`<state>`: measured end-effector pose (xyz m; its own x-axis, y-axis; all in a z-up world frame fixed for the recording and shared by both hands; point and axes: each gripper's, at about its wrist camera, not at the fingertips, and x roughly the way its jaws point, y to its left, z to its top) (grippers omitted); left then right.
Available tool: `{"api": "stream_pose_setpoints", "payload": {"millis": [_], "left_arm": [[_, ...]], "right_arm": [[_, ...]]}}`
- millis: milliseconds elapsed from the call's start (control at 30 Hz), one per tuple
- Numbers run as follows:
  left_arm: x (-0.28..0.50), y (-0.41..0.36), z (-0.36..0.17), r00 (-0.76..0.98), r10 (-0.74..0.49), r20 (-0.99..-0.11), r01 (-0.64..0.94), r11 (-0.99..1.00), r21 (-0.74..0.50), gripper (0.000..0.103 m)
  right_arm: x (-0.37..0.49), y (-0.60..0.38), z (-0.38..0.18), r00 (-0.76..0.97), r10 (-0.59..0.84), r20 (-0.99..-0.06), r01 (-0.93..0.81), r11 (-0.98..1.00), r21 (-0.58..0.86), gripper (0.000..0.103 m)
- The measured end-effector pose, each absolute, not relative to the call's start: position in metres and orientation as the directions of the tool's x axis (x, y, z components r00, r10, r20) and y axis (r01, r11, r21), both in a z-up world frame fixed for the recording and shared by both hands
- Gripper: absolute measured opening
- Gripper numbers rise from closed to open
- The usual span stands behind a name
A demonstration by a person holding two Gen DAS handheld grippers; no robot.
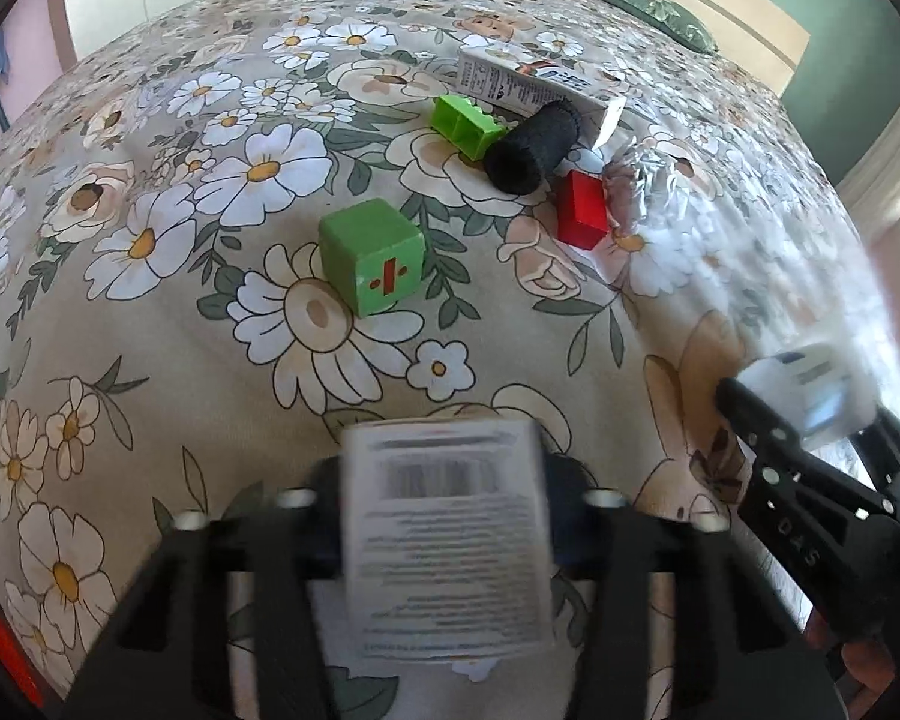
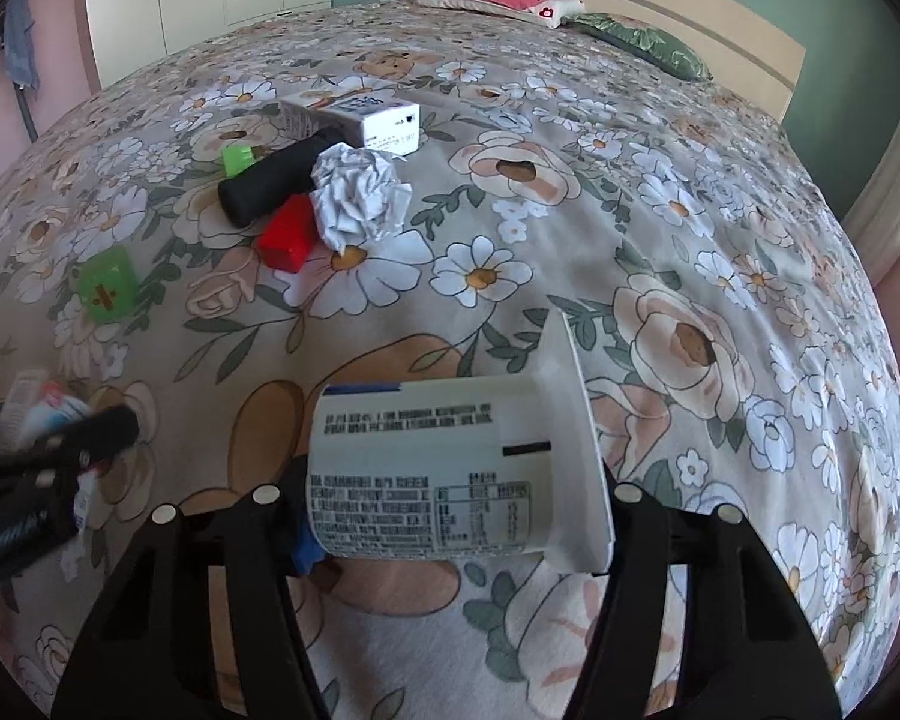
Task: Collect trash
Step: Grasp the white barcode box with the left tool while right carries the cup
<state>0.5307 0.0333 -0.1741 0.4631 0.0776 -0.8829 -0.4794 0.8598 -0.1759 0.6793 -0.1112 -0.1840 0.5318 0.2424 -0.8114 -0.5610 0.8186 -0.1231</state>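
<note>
Low in the left wrist view, my left gripper (image 1: pixel 450 516) pinches a small printed carton (image 1: pixel 450 540). In the right wrist view, my right gripper (image 2: pixel 450 504) closes around a white yogurt cup (image 2: pixel 444 468). Both look light and crushable, best held across the sides. A soft floral bedspread (image 2: pixel 660 192) fills the bedroom.

- on the green cube (image 1: pixel 378 264) you can read a red division sign.
- the right gripper (image 1: pixel 810 420) carries the raised letters "das" on its finger.
- the box (image 1: pixel 450 534) in front of you shows a barcode; its print is too blurred to read.
- the cup (image 2: pixel 432 468) print is illegible.
</note>
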Motion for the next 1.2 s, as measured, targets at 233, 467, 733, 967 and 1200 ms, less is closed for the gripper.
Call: {"api": "stream_pose_setpoints", "payload": {"millis": [233,467,733,967,1200], "left_arm": [[0.518,0.041,-0.155,0.475,0.018,-0.880,-0.420,0.883,-0.209,0.044],[0.481,0.047,-0.089,0.543,0.026,-0.839,-0.342,0.920,-0.193,0.044],[0.409,0.063,0.032,0.677,0.096,-0.730,-0.277,0.952,-0.131,0.044],[0.324,0.065,0.137,0.798,0.110,-0.593,-0.195,0.977,-0.082,0.044],[0.249,0.059,0.192,0.859,0.092,-0.503,-0.129,0.991,-0.039,0.045]], "right_arm": [[0.649,-0.114,-0.151,0.559,0.254,-0.789,-0.552,0.825,-0.126,0.061],[0.602,-0.120,-0.082,0.626,0.254,-0.737,-0.525,0.836,-0.158,0.061],[0.520,-0.125,0.039,0.729,0.283,-0.623,-0.485,0.856,-0.178,0.061],[0.422,-0.126,0.135,0.795,0.326,-0.512,-0.483,0.851,-0.208,0.061],[0.335,-0.120,0.187,0.830,0.352,-0.433,-0.490,0.830,-0.265,0.061]]}}
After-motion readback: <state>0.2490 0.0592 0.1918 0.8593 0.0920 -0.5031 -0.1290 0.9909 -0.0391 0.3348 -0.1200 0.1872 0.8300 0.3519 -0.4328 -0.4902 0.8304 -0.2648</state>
